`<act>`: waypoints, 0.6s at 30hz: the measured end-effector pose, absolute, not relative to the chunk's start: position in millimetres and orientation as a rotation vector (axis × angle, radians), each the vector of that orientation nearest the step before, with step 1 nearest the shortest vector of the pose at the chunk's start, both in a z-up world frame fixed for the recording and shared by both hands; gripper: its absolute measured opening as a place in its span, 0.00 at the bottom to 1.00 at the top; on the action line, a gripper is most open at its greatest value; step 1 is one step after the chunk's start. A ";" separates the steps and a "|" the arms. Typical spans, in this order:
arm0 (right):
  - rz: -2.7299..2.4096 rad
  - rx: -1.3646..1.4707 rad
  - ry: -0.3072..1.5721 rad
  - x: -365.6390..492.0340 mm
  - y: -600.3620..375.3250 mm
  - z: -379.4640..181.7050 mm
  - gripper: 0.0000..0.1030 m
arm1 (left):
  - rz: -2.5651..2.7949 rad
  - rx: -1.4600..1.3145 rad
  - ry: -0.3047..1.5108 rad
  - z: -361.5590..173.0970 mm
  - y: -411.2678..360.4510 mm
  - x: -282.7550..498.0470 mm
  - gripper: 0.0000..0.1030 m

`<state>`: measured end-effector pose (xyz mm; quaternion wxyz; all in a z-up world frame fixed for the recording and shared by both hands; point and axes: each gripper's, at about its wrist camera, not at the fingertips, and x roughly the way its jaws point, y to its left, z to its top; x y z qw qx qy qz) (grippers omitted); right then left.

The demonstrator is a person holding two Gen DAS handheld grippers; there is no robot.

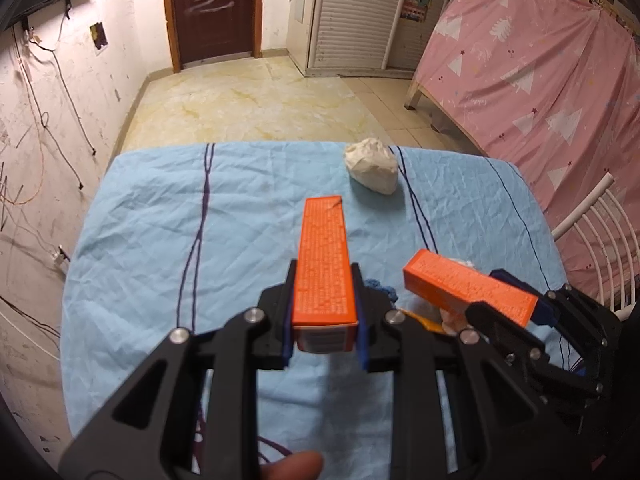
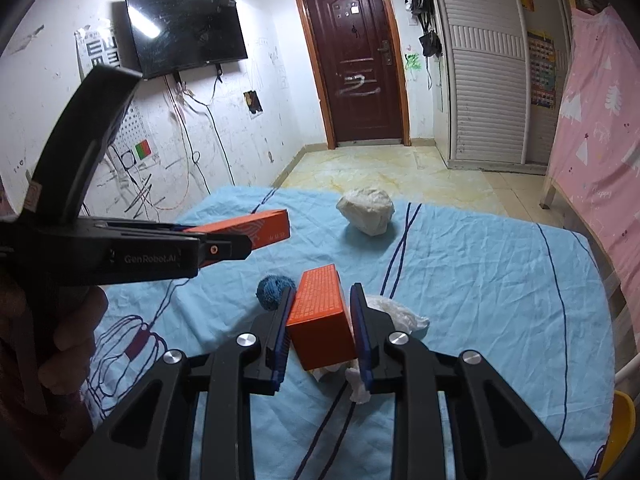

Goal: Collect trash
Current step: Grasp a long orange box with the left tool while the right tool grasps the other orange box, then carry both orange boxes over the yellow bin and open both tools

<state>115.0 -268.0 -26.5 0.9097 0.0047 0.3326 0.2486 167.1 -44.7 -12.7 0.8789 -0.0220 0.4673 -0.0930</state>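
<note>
In the left wrist view, a fingertip (image 1: 294, 467) showed at the very bottom edge, under the black linkage of the left tool (image 1: 325, 322). That tool pinched a long orange cardboard box (image 1: 323, 264) by its near end, blue pads pressed on both long sides. The box's long axis ran straight along the fingers, its far end pointing away toward the far edge of the desk, raised above the cloth.

Just to its right, the right tool (image 2: 320, 330) was closed on a second, shorter orange cardboard box (image 2: 320, 312), blue pads against its two sides. Seen from the left wrist camera, this box (image 1: 468, 286) lay slantwise, its free end pointing up and to the left toward the first box, the two boxes near each other but apart.

Under and just behind the right tool's box lay crumpled white tissue paper (image 2: 394, 312), and beside the box's left side sat a small dark blue fuzzy ball (image 2: 274, 286), both on the desk (image 2: 480, 280), which was covered by a wrinkled light blue cloth with dark blue lines.

Farther on, near the desk's far edge, a crumpled white paper wad (image 1: 372, 170) rested alone on the cloth, well apart from both boxes.

Beyond the desk lay a pale marbled tile floor (image 1: 248, 96) and a dark brown door (image 2: 354, 56).
</note>
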 end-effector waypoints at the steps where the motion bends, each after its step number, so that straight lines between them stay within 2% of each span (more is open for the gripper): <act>1: 0.507 0.013 0.678 114.2 -269.6 -24.4 0.21 | -0.193 -0.045 0.971 -11.9 -45.6 166.6 0.21; 18: 0.400 0.122 0.594 97.0 -337.7 -2.9 0.21 | -0.243 0.035 0.922 12.3 -97.9 149.2 0.21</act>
